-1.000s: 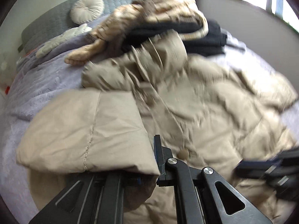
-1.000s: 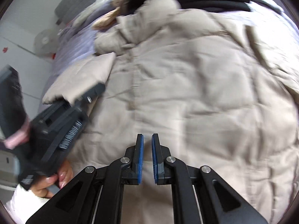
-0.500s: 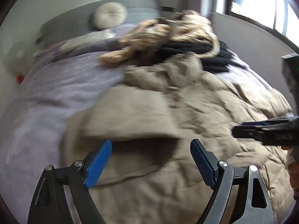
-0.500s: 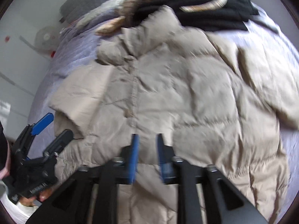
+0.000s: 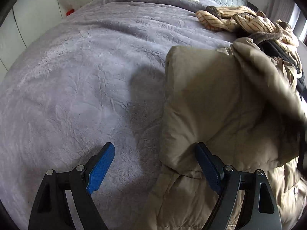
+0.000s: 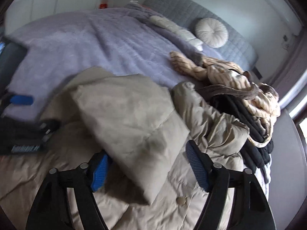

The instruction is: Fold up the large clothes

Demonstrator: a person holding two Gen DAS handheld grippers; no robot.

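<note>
A beige puffer jacket lies spread along the near right side of a bed covered in a grey plush blanket, one sleeve already laid across its front. Both handheld grippers hang above it with jaws spread wide and nothing between them: the left gripper straddles the jacket's left edge where it meets the blanket, and the right gripper sits over the folded sleeve, its cuff end pointing down between the fingers toward a snap button on the front. The left gripper also shows at the left edge of the right wrist view, blurred. Behind the jacket's collar, toward the bed's far right corner, a striped tan garment is heaped on dark folded clothes; a round white cushion leans on the grey headboard. The fold appears to be at an early stage, with the sleeve in and the body still open. To do the next step well, each gripper would likely need a firm bite on a thick seam or hem, not on slick quilted fabric, which may slide out; the two lifts should match in height so the padded body turns over evenly, and the tucked sleeve should be kept flat so it does not spring back out.
</note>
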